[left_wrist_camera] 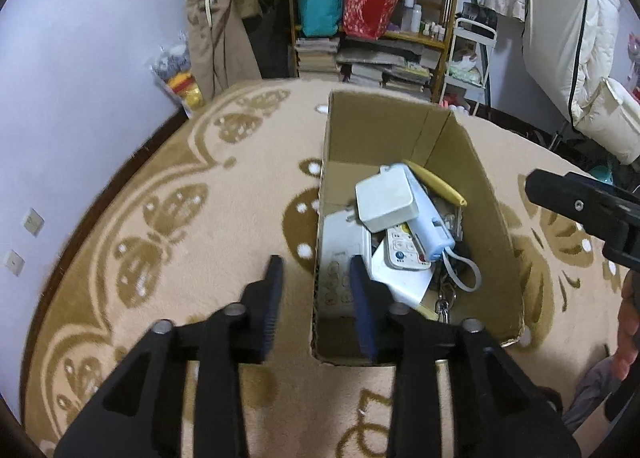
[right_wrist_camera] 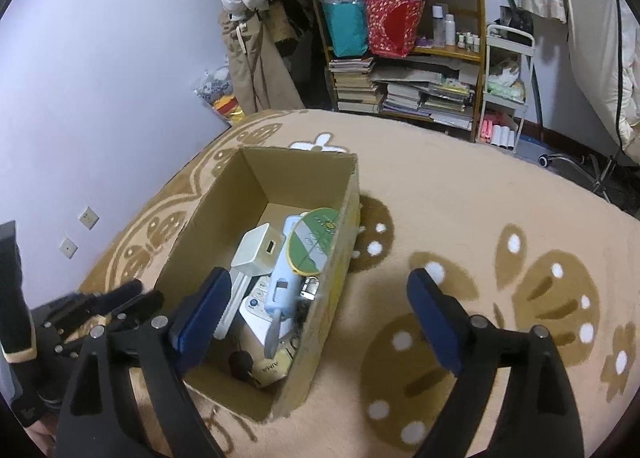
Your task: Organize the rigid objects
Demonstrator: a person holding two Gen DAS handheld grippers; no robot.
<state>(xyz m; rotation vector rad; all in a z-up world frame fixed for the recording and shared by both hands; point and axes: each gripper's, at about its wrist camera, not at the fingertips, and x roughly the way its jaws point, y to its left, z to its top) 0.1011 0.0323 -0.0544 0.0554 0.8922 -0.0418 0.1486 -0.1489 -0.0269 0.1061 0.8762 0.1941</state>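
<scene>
Grippers both empty: left gripper (left_wrist_camera: 316, 278) parted astride the cardboard box (left_wrist_camera: 496, 217) wall, right gripper (right_wrist_camera: 320, 302) spread wide above.

A lived-in home room: patterned carpet (right_wrist_camera: 460, 185), cluttered bookshelf (right_wrist_camera: 404, 69) of books, hanging clothes (right_wrist_camera: 256, 57).

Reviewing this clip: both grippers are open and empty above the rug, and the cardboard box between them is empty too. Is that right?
Not quite. The box is not empty: it holds a white adapter, a light blue device, a remote and other items, as both wrist views show. The rest holds: the left gripper and right gripper are open and empty above the rug.
</scene>
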